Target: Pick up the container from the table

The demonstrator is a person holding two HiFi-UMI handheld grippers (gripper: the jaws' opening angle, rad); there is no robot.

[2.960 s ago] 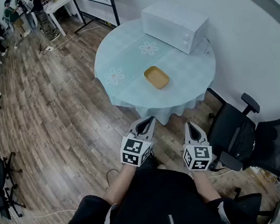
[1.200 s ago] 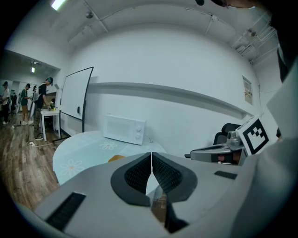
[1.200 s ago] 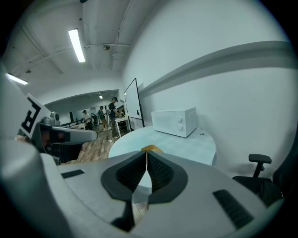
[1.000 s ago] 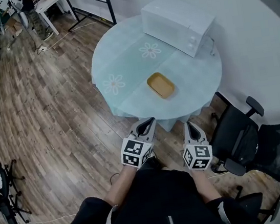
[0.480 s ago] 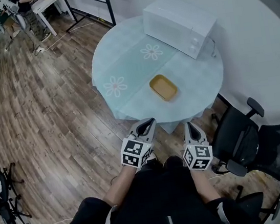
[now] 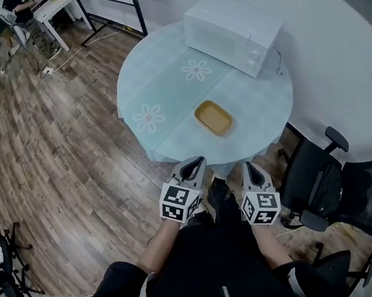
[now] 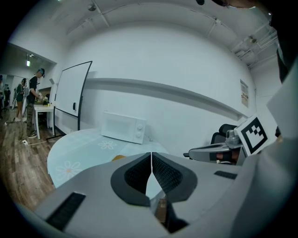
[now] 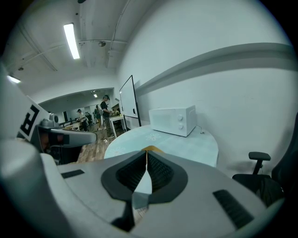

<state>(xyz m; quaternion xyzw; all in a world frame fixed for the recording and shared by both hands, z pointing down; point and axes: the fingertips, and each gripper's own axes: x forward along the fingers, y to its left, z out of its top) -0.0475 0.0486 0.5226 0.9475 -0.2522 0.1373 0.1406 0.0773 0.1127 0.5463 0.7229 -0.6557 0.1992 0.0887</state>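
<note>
The container (image 6: 213, 118) is yellow, the tablecloth (image 6: 163, 86) pale blue with white daisies, the microwave (image 6: 230, 25) white.

**Near side open, right side crowded**

The container (image 6: 213, 118) lies on bare cloth near the counter's (image 6: 164, 92) front edge, open to reach from above and in front. The microwave (image 6: 230, 26) stands well behind it at the far rim. Two office chairs (image 6: 314, 178) stand close by the counter's right side.

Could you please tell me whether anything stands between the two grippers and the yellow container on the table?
Nothing visible does. The yellow container lies on bare tablecloth near the close edge; the microwave stands beyond it. The left gripper and right gripper, jaws together, hover short of that edge.
</note>
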